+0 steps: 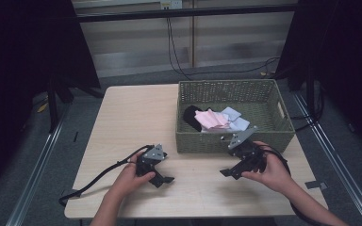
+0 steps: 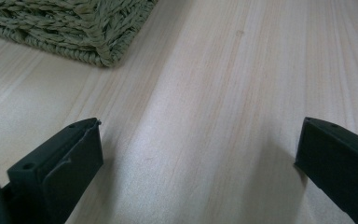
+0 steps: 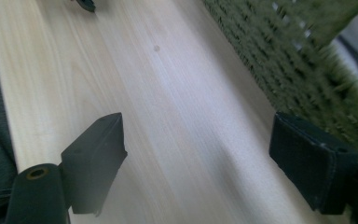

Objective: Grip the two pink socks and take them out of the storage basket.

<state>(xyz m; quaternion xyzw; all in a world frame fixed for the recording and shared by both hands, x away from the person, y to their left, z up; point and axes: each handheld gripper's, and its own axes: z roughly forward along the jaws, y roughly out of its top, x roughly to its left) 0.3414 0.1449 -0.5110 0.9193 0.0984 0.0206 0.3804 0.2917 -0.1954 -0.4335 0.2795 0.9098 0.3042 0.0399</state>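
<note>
On table [image 1: 122,117]: one basket [image 1: 235,141], two open tongs [image 1: 166,180] [image 1: 226,173], nothing held.

a lab-like recording booth: black curtains [image 1: 23,42], metal frame rails [image 1: 184,13], trailing cables [image 1: 174,52]

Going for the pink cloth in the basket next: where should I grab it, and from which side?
Probably from straight above with the right gripper, which is nearer. The pink cloth lies flat on the heap inside the woven basket, whose walls block any sideways approach. Pinch its near edge, by the black cloth, where it seems to lie uppermost; the blue cloths crowd its far side.
</note>
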